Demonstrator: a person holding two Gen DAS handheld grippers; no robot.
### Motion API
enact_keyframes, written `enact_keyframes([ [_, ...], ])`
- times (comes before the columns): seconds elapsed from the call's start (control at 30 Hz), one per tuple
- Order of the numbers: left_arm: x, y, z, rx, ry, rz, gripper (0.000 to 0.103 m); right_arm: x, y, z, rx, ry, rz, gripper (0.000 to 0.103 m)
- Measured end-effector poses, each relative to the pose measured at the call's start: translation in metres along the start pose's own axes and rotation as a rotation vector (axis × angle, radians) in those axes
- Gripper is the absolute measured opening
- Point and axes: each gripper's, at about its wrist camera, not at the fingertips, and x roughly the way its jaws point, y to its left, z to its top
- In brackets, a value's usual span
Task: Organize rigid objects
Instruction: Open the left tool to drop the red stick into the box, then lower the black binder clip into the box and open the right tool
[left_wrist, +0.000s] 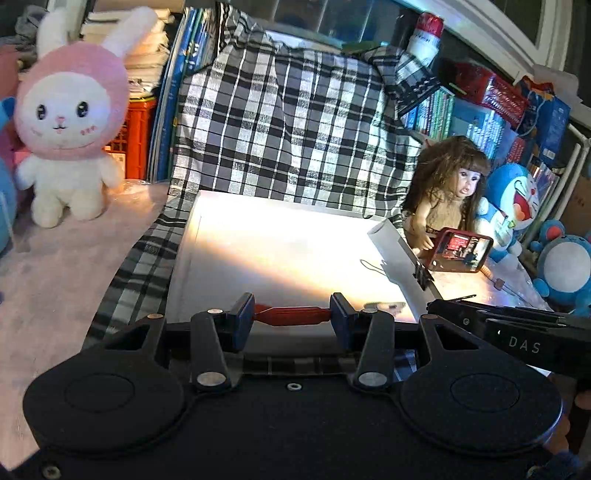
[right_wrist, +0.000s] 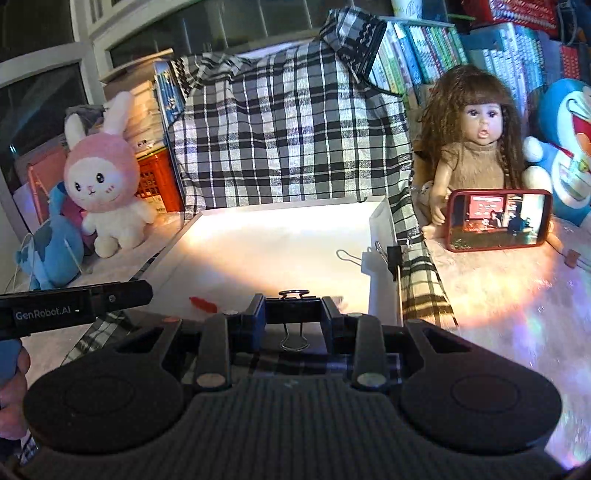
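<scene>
Left gripper (left_wrist: 291, 316) clamped across the ends of a small red plastic rod-shaped piece (left_wrist: 293, 316), carried over the near edge of the white shallow tray (left_wrist: 258, 236). Right gripper (right_wrist: 293, 317) pinched on a black metal binder clip (right_wrist: 293, 314) with wire handles — at 6 o'clock of the tray. Both look light, stiff and slick; grip flat faces, not the clip's wire loops, which would likely pivot.
</scene>
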Motion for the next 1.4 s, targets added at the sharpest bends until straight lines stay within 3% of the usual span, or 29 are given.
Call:
enact_keyframes([
  [0.23,0.051,0.007,0.022,-0.023,0.064,0.023,0.043,0.04,-0.009,0.026,0.04,0.074,-0.004,0.037],
  [0.57,0.1,0.012,0.021,-0.044,0.112,0.079,0.043,0.088,-0.013,0.03,0.029,0.141,-0.056,0.037],
  [1.4,0.125,0.007,0.011,0.017,0.11,0.108,0.043,0.117,-0.016,0.021,-0.018,0.126,-0.129,0.037],
])
